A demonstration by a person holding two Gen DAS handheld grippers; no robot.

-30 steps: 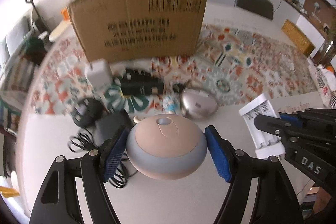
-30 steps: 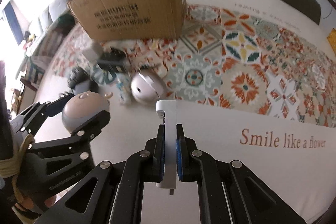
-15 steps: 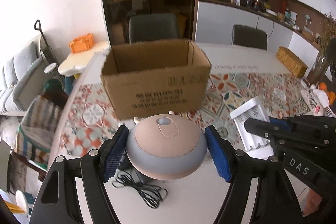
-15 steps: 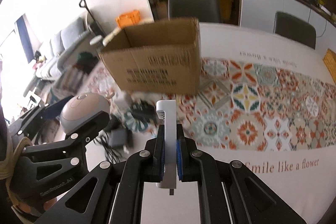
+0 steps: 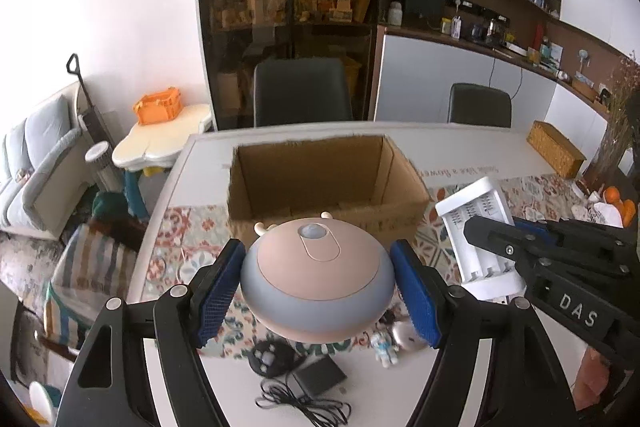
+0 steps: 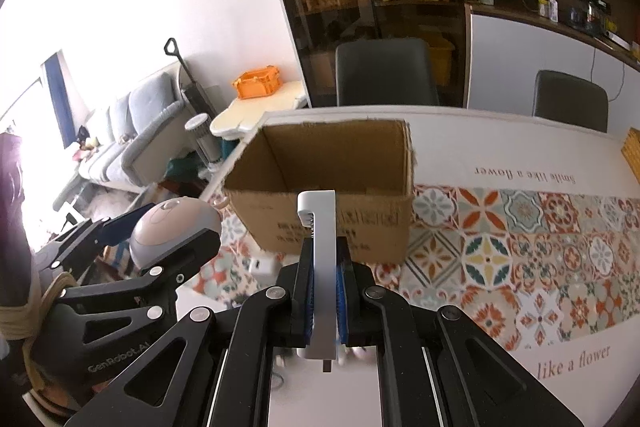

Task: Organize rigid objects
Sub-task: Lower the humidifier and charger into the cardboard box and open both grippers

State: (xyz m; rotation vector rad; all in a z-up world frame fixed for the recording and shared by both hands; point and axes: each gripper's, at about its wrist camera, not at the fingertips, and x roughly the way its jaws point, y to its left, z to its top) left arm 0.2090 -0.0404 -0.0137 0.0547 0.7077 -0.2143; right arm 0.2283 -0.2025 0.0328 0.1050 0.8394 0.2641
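My left gripper (image 5: 318,291) is shut on a round pink and grey lamp (image 5: 316,277), held above the table in front of the open cardboard box (image 5: 320,183). The lamp also shows in the right wrist view (image 6: 174,229). My right gripper (image 6: 325,281) is shut on a white battery charger (image 6: 322,267), held edge-on above the table, short of the box (image 6: 328,195). The charger shows at the right of the left wrist view (image 5: 478,227). The box is open at the top and looks empty inside.
On the table below the lamp lie a black controller (image 5: 266,361), a black adapter with coiled cable (image 5: 318,383), a small white figure (image 5: 386,349) and a silver round object (image 5: 408,331). A white plug (image 6: 262,265) lies by the box. A patterned runner (image 6: 520,243) covers the table.
Both grippers have risen and tilted up with their objects. The box's open top now shows, and the loose items have dropped low in the left wrist view.
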